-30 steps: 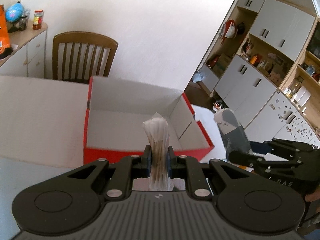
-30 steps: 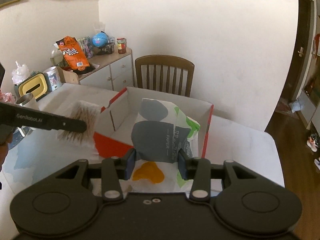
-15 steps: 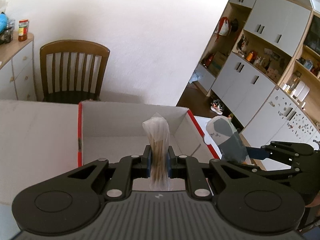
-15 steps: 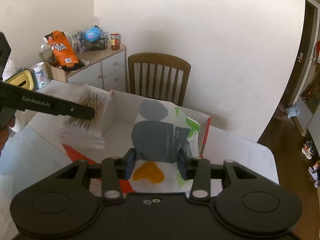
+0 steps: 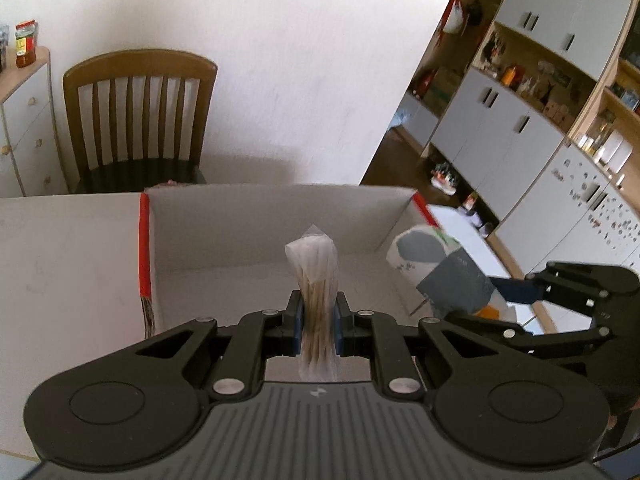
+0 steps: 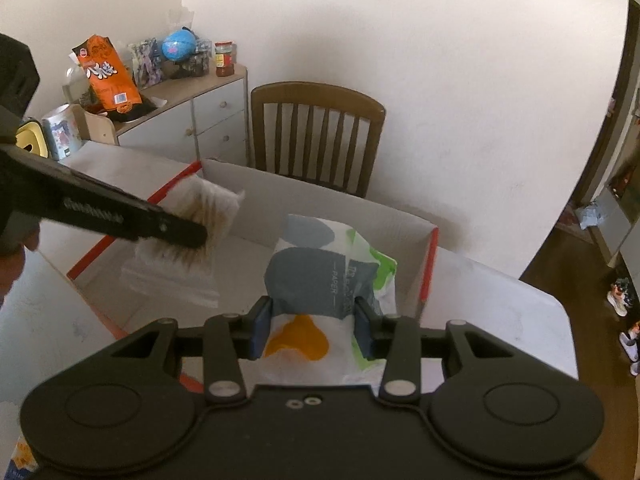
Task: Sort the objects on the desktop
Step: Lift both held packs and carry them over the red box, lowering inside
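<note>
Right now both claws are hanging over the open box (image 5: pixel 256 276), each carrying something to drop in. The left claw (image 5: pixel 318 322) is clenching a clear bag of cotton swabs (image 5: pixel 316 280), pinched narrow between the pads and standing upright above the box floor. The right claw (image 6: pixel 316 330) is grasping a soft tissue pack (image 6: pixel 324 280) across its width, hanging over the right side of the box near the red-edged wall (image 6: pixel 428 268). To do this well, each bag is best lowered close to the box floor before letting go, so neither tips over the rim onto the desk (image 5: pixel 68 264). Keeping the two claws apart, swabs left, tissues right, avoids them knocking together.
</note>
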{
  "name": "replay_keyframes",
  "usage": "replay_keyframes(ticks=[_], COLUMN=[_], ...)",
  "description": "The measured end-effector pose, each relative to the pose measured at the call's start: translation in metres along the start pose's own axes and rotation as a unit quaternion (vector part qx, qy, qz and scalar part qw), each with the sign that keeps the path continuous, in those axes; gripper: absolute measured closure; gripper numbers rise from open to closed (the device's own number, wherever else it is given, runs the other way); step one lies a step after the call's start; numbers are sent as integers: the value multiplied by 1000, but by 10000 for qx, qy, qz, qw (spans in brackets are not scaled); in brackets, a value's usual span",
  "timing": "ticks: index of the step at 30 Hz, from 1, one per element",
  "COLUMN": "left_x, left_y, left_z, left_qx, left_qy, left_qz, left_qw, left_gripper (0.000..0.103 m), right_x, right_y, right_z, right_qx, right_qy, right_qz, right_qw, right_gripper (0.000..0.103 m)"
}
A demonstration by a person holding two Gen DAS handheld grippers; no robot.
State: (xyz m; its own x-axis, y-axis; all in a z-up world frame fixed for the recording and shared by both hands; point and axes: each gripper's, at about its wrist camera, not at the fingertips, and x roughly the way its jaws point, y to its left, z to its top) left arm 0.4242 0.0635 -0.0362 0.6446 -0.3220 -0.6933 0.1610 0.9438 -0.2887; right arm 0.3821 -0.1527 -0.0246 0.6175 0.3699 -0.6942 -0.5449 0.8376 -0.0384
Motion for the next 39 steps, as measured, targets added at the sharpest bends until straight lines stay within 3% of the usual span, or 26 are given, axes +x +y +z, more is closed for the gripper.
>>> replay_keyframes(ticks=[15,30,36,39], left_x=[59,82,91,90], left_y=[21,23,21,22], left_z=[2,0,8,8], left_qx=[-8,49,81,91], left_qy=[900,1476,1722,1740], left_qz=[73,109,184,232], left_qw=[9959,9890,9849,9844], left_gripper=[89,89,89,89], right_x=[60,75,73,70], right_y=[10,10,9,7], right_z=[-5,-13,-16,-16], right_qx=[-207,-195,-207,-176], right_qy=[691,987,1002,932], right_qz=[138,179,180,178], right_qw=[9973,9948,9946,9953], right_gripper=[65,63,58,46])
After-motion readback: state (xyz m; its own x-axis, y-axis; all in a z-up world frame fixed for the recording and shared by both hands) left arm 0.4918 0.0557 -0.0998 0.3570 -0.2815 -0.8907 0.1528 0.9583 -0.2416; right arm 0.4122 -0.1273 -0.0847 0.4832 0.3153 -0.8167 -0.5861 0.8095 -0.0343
